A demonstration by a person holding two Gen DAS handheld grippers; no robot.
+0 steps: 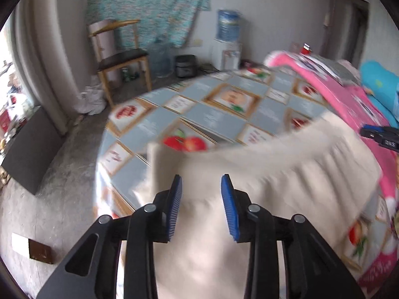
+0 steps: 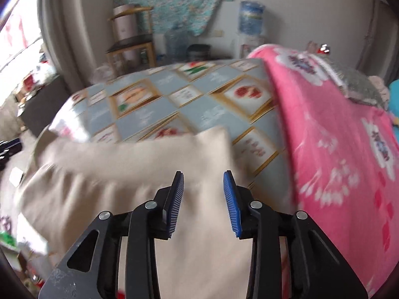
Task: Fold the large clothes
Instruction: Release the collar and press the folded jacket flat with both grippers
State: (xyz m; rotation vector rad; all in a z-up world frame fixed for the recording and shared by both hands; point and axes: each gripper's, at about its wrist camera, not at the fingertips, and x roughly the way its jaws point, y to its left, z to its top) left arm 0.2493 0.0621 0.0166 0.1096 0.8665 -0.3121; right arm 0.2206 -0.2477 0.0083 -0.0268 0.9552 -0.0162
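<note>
While both claws gape empty, beige garment (image 1: 249, 169) on fruit-print tablecloth (image 1: 214, 117), wooden chair (image 1: 119, 59) behind.

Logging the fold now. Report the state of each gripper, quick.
Left gripper: open, fingers spread above the beige garment, holding nothing.
Right gripper: open, fingers spread over the same garment, holding nothing.

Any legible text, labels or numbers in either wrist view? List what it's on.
None can be read.
Checked fruit-print tablecloth: small script in the tiles, motion-blurred.
Pink floral blanket: purple lettering in white patches, blurred.
Black device at the left view's right edge: white marking, too small.
Blue water-cooler bottle: label blurred.
Beige garment under both open grippers: no print visible.
</note>
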